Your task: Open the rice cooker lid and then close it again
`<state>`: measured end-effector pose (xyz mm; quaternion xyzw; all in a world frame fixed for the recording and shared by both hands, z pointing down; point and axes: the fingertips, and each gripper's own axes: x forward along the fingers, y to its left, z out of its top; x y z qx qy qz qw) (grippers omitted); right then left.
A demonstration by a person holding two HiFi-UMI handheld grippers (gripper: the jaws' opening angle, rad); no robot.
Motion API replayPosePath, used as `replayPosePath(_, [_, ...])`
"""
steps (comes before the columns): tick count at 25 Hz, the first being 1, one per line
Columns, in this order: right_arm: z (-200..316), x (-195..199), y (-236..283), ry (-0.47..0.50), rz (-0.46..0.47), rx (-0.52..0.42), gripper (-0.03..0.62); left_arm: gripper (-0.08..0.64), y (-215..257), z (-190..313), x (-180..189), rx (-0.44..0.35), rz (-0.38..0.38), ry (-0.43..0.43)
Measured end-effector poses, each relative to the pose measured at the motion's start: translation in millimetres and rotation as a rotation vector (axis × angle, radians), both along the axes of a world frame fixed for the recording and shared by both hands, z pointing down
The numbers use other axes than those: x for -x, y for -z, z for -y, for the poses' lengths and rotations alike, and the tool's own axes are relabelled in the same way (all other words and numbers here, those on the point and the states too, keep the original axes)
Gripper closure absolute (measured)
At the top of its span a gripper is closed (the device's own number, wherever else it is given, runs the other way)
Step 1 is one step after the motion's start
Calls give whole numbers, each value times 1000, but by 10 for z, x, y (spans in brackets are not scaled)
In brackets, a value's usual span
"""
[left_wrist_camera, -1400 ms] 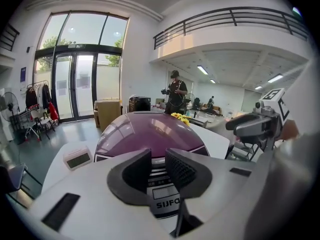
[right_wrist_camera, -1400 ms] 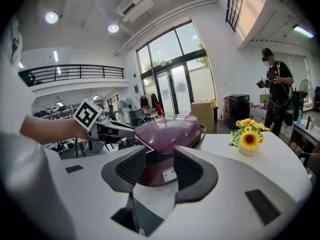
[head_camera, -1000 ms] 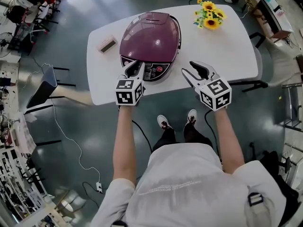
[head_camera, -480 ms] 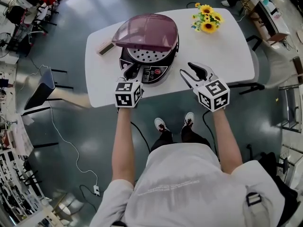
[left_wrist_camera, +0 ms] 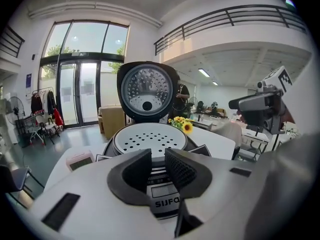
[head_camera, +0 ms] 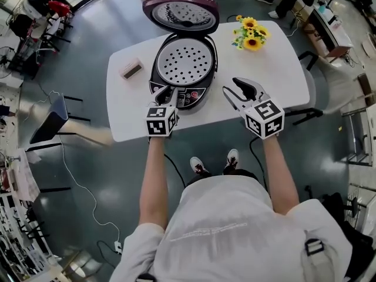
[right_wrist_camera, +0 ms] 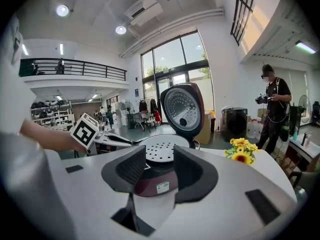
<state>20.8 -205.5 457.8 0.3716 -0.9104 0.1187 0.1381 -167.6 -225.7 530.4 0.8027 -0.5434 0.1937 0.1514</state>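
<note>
Your rice cooker (head_camera: pixel 183 69) sits mid-table (head_camera: pixel 276 63), its lid (head_camera: pixel 180 10) standing up at the back. Only the right gripper view shows a person (right_wrist_camera: pixel 274 104) beyond the sunflowers (right_wrist_camera: pixel 241 151). Your left claw (head_camera: pixel 167 91) is at the cooker's front panel, jaws a little apart, holding nothing. Your right claw (head_camera: pixel 231 85), by the table's front edge beside the cooker, is open and empty.

The cooker (head_camera: pixel 183 69) stands on the table (head_camera: pixel 276 69), its lid (head_camera: pixel 180 13) raised at 12 o'clock. Flowers (head_camera: pixel 249 33) lie at its 2 o'clock, a box (head_camera: pixel 131 69) at 9. The left gripper (head_camera: pixel 169 91) is at its 6 o'clock panel. The right gripper (head_camera: pixel 232 87) hovers at 4, apart.
</note>
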Motion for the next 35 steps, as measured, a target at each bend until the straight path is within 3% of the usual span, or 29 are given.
replayPosePath(5, [61, -69, 224, -12, 8, -63, 405, 457, -25, -15, -14, -16, 1, -35])
replayPosePath(8, [117, -121, 396, -21, 9, -108, 404, 379, 45, -45, 19, -43, 19, -59])
replayPosePath(13, [232, -209, 680, -41, -2, -187, 403, 379, 668, 23, 198, -203, -40, -4])
replayPosePath(18, [308, -221, 942, -34, -31, -259, 402, 379, 1322, 37, 289, -329, -15, -31])
replayPosePath(23, [316, -163, 1205, -27, -44, -326, 399, 391, 1801, -55, 374, -406, -14, -56])
replayPosePath(28, [301, -103, 1341, -24, -42, -353, 397, 391, 1971, -130, 394, -437, 24, -84])
replayPosePath(35, [268, -33, 1301, -52, -82, -344, 398, 391, 1899, -132, 442, -423, 0, -120])
